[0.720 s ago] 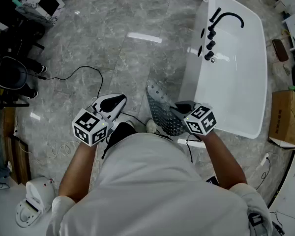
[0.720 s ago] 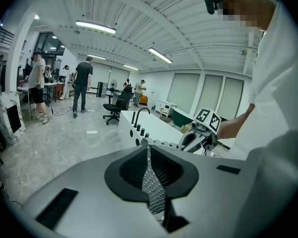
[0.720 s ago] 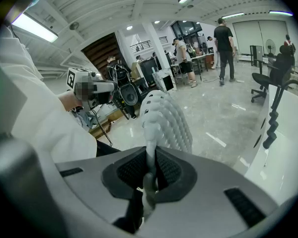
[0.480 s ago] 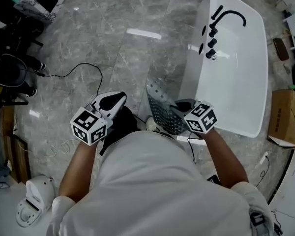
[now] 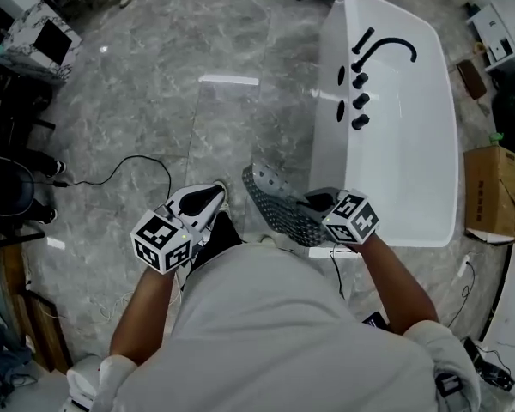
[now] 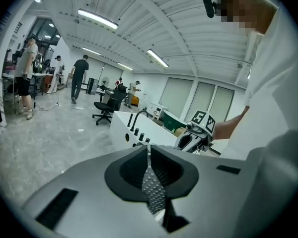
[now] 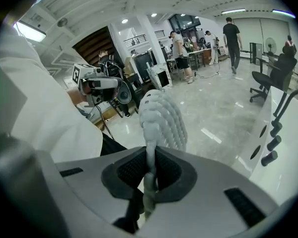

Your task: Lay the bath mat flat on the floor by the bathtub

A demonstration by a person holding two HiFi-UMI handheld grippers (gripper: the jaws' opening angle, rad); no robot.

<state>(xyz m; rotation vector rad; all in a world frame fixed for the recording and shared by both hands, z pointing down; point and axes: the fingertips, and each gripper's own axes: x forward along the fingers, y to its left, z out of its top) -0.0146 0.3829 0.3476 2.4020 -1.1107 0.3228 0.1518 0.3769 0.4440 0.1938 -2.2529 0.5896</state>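
Note:
The grey studded bath mat (image 5: 279, 200) hangs crumpled in the air between my two grippers, just left of the white bathtub (image 5: 403, 153). My left gripper (image 5: 204, 202) is shut on one edge of it; in the left gripper view a dotted strip of bath mat (image 6: 151, 187) sits pinched between the jaws. My right gripper (image 5: 320, 202) is shut on the other edge, and in the right gripper view the bath mat (image 7: 161, 115) stands up in a rounded fold above the jaws. The mat's lower part is hidden behind the person's body.
The tub carries a black faucet (image 5: 386, 45) and knobs on its left rim. A black cable (image 5: 129, 166) trails over the grey marble floor at left. A cardboard box (image 5: 489, 191) stands right of the tub. An office chair (image 6: 107, 110) and people are far off.
The head view has swung, so tub and floor sit lower and further left in the picture. Both grippers keep their hold on the mat, the left one slightly nearer the right.

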